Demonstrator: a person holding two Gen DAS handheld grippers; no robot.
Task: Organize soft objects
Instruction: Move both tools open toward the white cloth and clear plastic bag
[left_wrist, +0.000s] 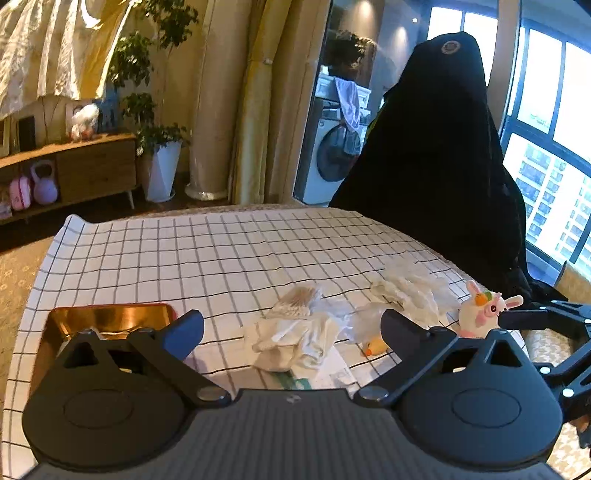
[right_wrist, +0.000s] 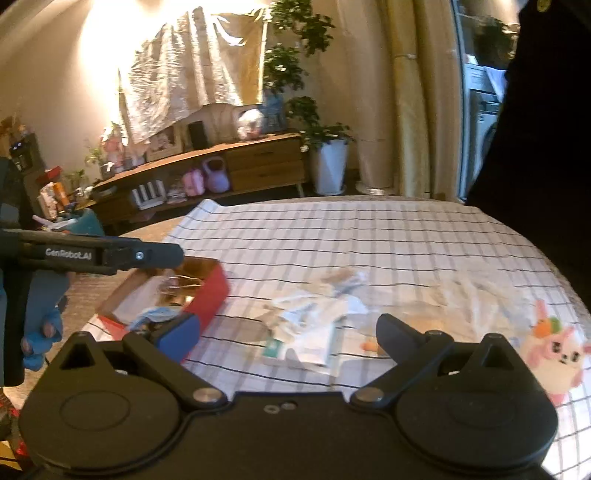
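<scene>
Two grippers are in view, and both stand with jaws spread wide and nothing between the pads: the left gripper (left_wrist: 293, 328) and the right gripper (right_wrist: 288, 332) hover over the near edge of a table covered by a white checked cloth (left_wrist: 207, 251). No earlier picture is on hand, so only the present spread is recorded. The soft items lie loose on the cloth in a rough row running left to right across the table. A pair of cream cloth gloves (left_wrist: 295, 341) lies crumpled just ahead of the left gripper, its long axis running roughly toward the camera, fingers pointing left. Behind it rests a clear bag of pale sticks (left_wrist: 297, 301), tilted, long axis slanting up to the right. To the right lies a heap of clear plastic gloves (left_wrist: 406, 291), with no clear direction. A small yellow duck toy (left_wrist: 375, 347) sits just beside the left gripper's right finger, its orange bill pointing left. A white and pink plush rabbit (left_wrist: 480, 312) sits at the right end of the row, ears pointing right in the left wrist view. At the left end stands an open box, red outside and gold inside (right_wrist: 210, 291), holding some blue material; its contents are blurred. A hand in a blue glove (right_wrist: 42, 332) holds the left gripper's handle.
</scene>
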